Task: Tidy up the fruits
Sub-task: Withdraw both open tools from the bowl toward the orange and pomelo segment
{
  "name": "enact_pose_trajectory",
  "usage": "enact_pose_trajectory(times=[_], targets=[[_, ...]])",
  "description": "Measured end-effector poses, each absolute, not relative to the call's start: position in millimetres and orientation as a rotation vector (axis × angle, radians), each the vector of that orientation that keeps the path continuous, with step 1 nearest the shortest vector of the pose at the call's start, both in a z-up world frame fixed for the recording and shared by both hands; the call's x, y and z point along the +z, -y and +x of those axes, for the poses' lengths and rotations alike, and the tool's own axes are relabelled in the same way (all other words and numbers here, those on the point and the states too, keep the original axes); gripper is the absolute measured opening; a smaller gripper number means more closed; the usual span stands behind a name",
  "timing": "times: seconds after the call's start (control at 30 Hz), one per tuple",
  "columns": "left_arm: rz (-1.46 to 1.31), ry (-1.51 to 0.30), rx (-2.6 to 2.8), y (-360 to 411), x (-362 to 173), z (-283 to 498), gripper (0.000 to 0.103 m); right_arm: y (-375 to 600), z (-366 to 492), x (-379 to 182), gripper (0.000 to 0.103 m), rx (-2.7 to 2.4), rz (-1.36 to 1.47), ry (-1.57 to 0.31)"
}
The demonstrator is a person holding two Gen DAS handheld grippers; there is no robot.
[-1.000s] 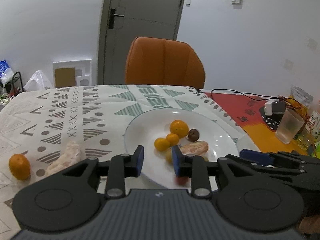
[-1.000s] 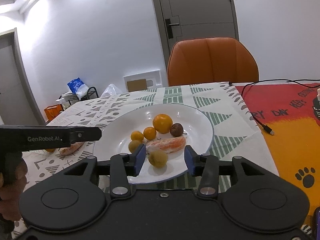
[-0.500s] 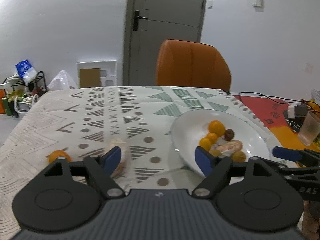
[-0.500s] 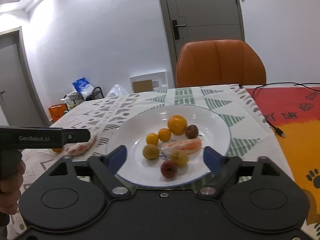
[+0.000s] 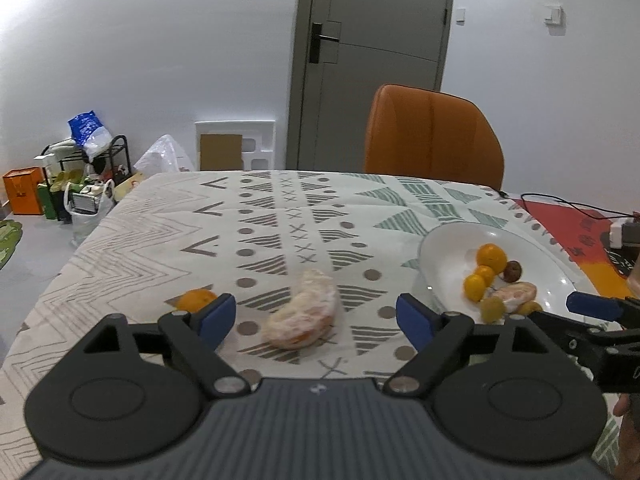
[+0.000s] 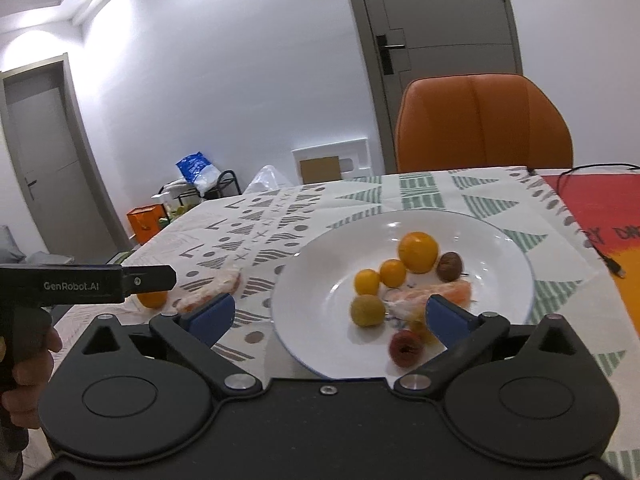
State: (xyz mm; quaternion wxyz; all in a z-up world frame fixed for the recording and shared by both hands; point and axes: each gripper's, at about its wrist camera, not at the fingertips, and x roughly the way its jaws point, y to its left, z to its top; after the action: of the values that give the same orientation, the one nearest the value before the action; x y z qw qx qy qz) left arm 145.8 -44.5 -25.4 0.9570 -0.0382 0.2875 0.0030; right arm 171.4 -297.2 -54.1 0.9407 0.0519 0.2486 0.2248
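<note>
The left gripper (image 5: 316, 316) hangs over the table (image 5: 168, 240) with its blue fingers (image 5: 218, 314) spread wide and nothing between them, lined up on a peeled wedge (image 5: 301, 312) lying on the cloth near the front edge. A small orange (image 5: 195, 300) sits just beside the wedge, half hidden behind the left finger. The right gripper (image 6: 328, 316) is equally wide open and empty above the near rim of the plate (image 6: 516, 256), which sits toward the table's right side and holds 7 or so fruits, among them a second wedge (image 6: 436, 294) and a dark red fruit (image 6: 405, 347) close to the rim. The risks look plain: the wedge seems soft, so a hard squeeze could crush or split it, and a finger landing off line could knock the orange rolling toward the front edge. Any drop onto the crowded plate could also nudge the red fruit over its rim.
</note>
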Motion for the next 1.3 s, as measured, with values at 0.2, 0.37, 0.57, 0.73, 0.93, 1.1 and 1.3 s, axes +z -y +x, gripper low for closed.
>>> enact_pose_trajectory(times=[0.2,0.37,0.57,0.73,0.93,1.1,1.3], targets=[[-0.087,-0.589,0.027,29.7,-28.7,144.0,0.086,283.2,173.5,-51.7,0.103,0.495,0.092,-0.507],[-0.106,-0.585,0.046,16.8,-29.8,142.6,0.086,271.0,174.9,-48.6,0.103,0.519,0.073,-0.507],[-0.124,-0.586,0.063,4.4,-31.8,142.7,0.086,256.0,177.3,-46.6,0.103,0.554,0.051,-0.506],[-0.141,-0.584,0.079,-6.4,-35.1,143.7,0.085,243.5,179.3,-46.2,0.103,0.575,0.035,-0.508],[-0.161,-0.590,0.084,-18.3,-41.1,146.5,0.083,230.9,183.4,-46.6,0.103,0.589,0.014,-0.513],[-0.178,-0.590,0.083,-24.4,-46.6,149.2,0.081,223.9,186.4,-46.8,0.103,0.594,0.003,-0.514],[-0.190,-0.601,0.074,-28.9,-54.1,154.4,0.075,211.3,187.9,-48.0,0.103,0.607,-0.026,-0.519]])
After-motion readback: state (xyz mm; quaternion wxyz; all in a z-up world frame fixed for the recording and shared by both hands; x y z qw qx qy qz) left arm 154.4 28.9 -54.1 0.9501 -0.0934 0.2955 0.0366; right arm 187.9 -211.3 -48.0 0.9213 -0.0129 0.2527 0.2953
